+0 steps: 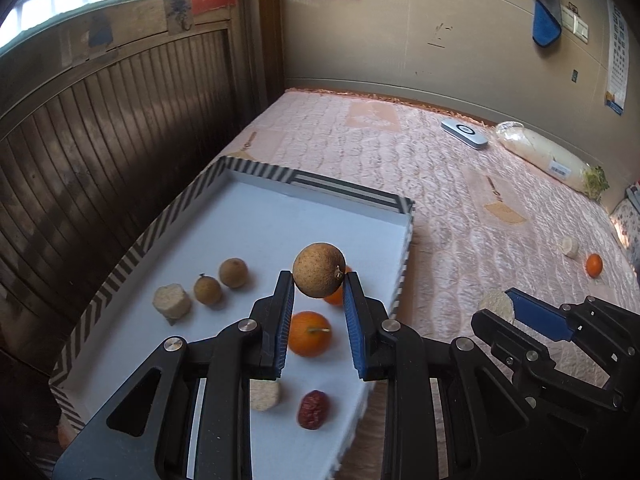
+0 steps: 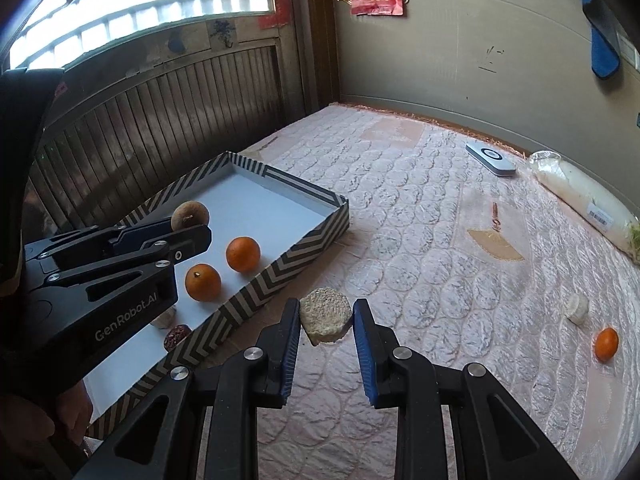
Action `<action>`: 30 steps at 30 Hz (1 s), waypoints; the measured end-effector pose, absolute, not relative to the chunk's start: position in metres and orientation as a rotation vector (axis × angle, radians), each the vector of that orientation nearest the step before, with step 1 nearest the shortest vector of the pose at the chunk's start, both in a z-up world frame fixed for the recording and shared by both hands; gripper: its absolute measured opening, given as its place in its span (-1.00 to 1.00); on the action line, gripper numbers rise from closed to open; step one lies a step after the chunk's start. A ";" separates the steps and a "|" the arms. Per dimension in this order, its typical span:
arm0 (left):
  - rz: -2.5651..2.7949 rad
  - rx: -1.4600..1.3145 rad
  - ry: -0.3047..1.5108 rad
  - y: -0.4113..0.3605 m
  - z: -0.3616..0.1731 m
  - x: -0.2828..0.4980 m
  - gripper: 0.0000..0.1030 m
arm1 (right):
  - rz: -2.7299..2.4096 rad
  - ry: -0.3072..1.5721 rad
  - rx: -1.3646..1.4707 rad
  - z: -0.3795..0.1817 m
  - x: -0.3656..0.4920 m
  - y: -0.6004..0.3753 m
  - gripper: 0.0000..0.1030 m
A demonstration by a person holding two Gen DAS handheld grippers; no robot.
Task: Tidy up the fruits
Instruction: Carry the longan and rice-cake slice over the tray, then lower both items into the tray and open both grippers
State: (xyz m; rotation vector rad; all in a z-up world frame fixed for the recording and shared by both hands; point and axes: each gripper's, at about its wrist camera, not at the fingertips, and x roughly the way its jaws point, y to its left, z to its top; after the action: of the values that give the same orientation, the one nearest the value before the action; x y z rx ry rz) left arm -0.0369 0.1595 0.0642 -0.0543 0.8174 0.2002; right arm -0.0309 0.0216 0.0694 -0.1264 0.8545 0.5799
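Note:
My left gripper [image 1: 319, 280] is shut on a round brown fruit [image 1: 319, 268] and holds it above the striped tray [image 1: 132, 248]. On the tray's white floor lie two oranges [image 1: 309, 334], two small brown fruits [image 1: 233, 273], two pale cut chunks [image 1: 172, 301] and a dark red date [image 1: 314, 409]. My right gripper [image 2: 326, 316] is shut on a pale round chunk [image 2: 325, 314], in the air just right of the tray [image 2: 280, 276]. The left gripper [image 2: 188, 224] shows at the left of the right wrist view with its brown fruit [image 2: 190, 214].
On the pink quilted mattress [image 2: 420, 240] at the right lie one orange [image 2: 606, 344] and a pale chunk [image 2: 577, 308]. A white device [image 2: 490, 159] and a bagged white radish [image 2: 580, 200] rest by the far wall. A dark slatted panel [image 1: 100, 140] runs along the tray's left.

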 end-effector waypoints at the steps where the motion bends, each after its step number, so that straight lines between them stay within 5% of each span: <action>1: 0.207 -0.058 0.817 0.163 0.064 -0.038 -0.53 | 0.586 0.855 -0.132 0.069 -0.030 0.025 -0.50; 30: 0.304 -0.134 0.879 0.227 0.044 -0.046 -0.53 | 0.773 0.888 -0.233 0.055 -0.035 0.110 -0.50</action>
State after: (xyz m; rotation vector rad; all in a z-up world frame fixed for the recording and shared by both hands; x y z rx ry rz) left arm -0.0459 0.2271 0.0437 -0.1344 0.8785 0.3044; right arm -0.0350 0.1097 0.0550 -0.2330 0.8879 0.7729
